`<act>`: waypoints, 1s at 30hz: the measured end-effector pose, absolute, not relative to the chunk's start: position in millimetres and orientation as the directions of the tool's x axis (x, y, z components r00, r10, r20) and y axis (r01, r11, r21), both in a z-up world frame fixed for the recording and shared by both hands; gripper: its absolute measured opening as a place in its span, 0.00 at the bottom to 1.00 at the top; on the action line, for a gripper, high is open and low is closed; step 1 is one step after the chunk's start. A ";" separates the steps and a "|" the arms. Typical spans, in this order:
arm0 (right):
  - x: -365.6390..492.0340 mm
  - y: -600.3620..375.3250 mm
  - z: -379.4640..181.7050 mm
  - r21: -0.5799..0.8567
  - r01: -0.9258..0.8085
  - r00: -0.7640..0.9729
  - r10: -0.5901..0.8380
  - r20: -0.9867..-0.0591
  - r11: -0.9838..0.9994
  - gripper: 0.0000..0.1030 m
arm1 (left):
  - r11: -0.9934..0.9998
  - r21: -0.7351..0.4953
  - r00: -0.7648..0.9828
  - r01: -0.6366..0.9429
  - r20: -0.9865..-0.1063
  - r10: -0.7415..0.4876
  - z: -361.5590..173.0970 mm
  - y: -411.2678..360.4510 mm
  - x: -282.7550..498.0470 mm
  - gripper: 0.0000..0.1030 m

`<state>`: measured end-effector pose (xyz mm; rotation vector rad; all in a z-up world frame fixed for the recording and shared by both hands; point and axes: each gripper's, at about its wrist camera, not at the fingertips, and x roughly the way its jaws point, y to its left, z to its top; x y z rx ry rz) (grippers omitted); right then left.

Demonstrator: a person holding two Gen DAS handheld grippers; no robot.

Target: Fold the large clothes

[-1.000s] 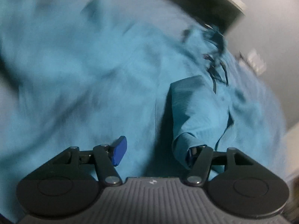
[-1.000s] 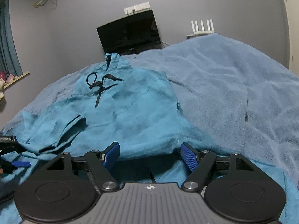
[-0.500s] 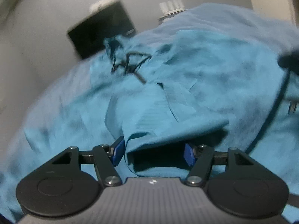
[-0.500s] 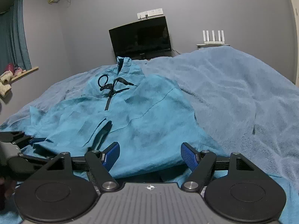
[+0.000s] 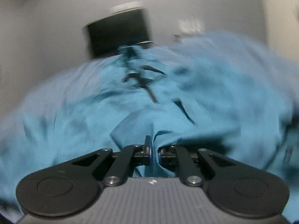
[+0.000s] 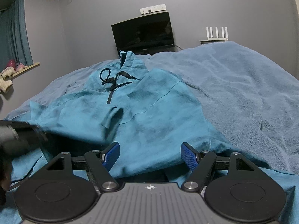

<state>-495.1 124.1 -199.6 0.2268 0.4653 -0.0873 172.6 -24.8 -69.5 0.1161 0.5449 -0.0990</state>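
A teal hoodie (image 6: 142, 112) lies spread face up on a bed covered by a grey-blue blanket (image 6: 243, 93); its hood points toward the far wall, where a dark television (image 6: 143, 35) stands below a white power strip (image 6: 153, 9); a white router (image 6: 216, 34) with 4 antennas sits to the right of the screen. Black drawstrings (image 6: 114, 79) curl across the chest of the garment; 1 sleeve is folded in over the front, its cuff (image 6: 112, 117) resting near the middle.

The left gripper (image 5: 152, 149) has just been closing, and its 2 blue pads now stand pressed together with a bunched fold of the hoodie's fabric pinched between them; the cloth rises in a peak right in front of the fingers; the rest of that view is smeared by motion blur. From the right wrist camera the left tool shows only as a dark blurred shape at the left edge.

The right gripper (image 6: 150, 156) sits low over the hoodie's near hem; its jaws stand wide apart, the blue pads (image 6: 188, 155) on either side of a raised ridge of fabric without pressing on it. A curtain (image 6: 13, 31) hangs at the far left beside a shelf (image 6: 26, 68) holding soft items.
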 end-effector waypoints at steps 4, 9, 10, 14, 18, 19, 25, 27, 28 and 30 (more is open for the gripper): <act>-493.5 120.1 -203.7 0.202 0.144 0.885 -0.035 -0.465 0.969 0.72 | 0.930 -0.361 0.847 -0.069 -0.514 -0.136 -54.7 51.4 182.0 0.03; -487.1 121.5 -211.5 0.150 0.159 0.871 -0.067 -0.488 0.976 0.62 | 0.828 -0.529 0.809 -0.186 -0.561 -0.176 -72.8 95.0 181.5 0.05; -485.4 120.6 -213.5 0.145 0.162 0.865 -0.070 -0.497 0.976 0.56 | 0.795 -0.569 0.799 -0.213 -0.569 -0.193 -79.3 101.2 179.8 0.06; -477.5 106.7 -223.6 0.182 0.219 0.827 -0.084 -0.556 0.959 0.36 | 0.720 -0.628 0.780 -0.296 -0.594 -0.198 -94.1 121.7 181.4 0.07; -473.6 90.5 -231.4 0.249 0.255 0.808 -0.065 -0.585 0.934 0.34 | 0.860 -0.439 0.776 -0.259 -0.624 -0.086 -83.3 114.0 180.9 0.33; -474.0 91.1 -230.7 0.246 0.253 0.811 -0.067 -0.581 0.936 0.36 | 0.890 -0.391 0.780 -0.237 -0.622 -0.066 -79.7 108.4 178.3 0.33; -479.0 98.0 -224.8 0.236 0.234 0.830 -0.067 -0.554 0.943 0.48 | 0.998 -0.036 0.766 -0.052 -0.642 0.017 -68.0 53.9 154.8 0.50; -480.0 97.5 -223.8 0.235 0.235 0.830 -0.068 -0.553 0.943 0.48 | 0.997 0.075 0.767 0.029 -0.641 0.026 -68.8 34.0 146.6 0.50; -481.0 97.5 -223.4 0.234 0.234 0.831 -0.069 -0.552 0.944 0.49 | 0.990 0.128 0.776 0.061 -0.630 0.033 -69.5 24.6 142.5 0.50; -482.0 99.1 -221.6 0.229 0.235 0.832 -0.074 -0.550 0.945 0.50 | 0.967 0.222 0.791 0.128 -0.610 0.036 -71.2 6.0 134.3 0.52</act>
